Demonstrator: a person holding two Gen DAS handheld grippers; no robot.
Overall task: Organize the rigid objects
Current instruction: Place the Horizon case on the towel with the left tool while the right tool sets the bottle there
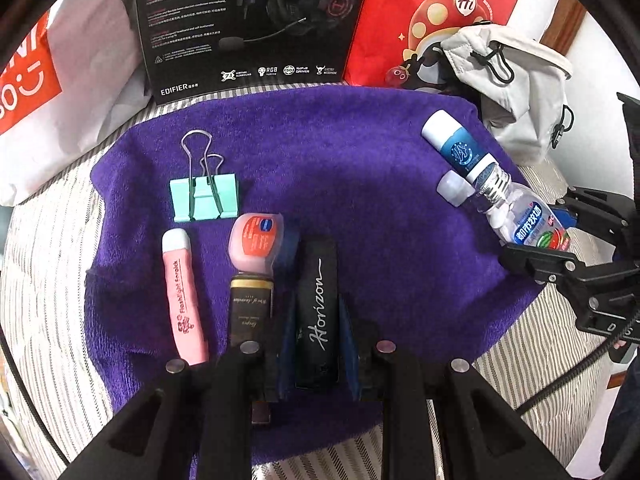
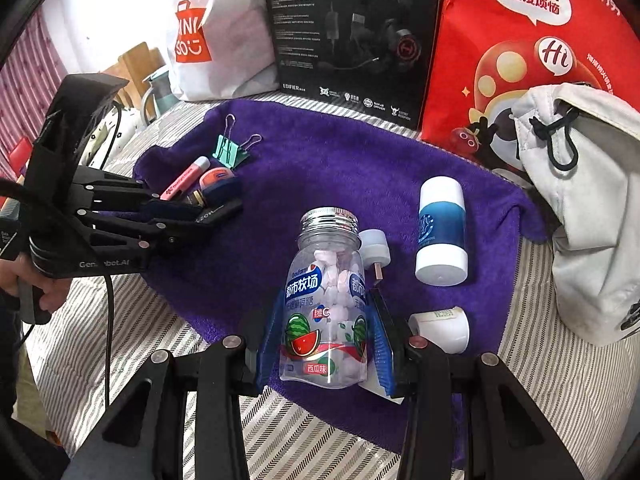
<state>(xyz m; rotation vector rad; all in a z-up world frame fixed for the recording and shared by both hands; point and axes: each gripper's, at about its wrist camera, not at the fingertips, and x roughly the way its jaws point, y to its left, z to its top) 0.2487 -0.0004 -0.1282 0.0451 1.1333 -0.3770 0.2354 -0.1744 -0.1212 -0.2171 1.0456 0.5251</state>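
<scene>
**Two items in the tongs, one row to finish**

The left tongs (image 1: 316, 316) are clenched on the black Horizon case (image 1: 317, 312), which lies on the purple towel (image 1: 360, 152) at the 3 o'clock end of a row: pink flashlight eraser (image 1: 182, 296), black-and-gold tube (image 1: 250, 312), Vaseline jar (image 1: 256, 246), with the mint binder clip (image 1: 204, 200) at 12 o'clock of them. Set the case parallel to its neighbours, just beside the tube, before letting go.

The right tongs (image 2: 326, 336) grip the uncapped watermelon candy bottle (image 2: 326, 300), mouth towards 12 o'clock. Keep it level so no tablets spill. The blue-and-white roll-on (image 2: 440, 232) lies at its 2 o'clock, the white cap (image 2: 440, 328) at its 4 o'clock.
</scene>
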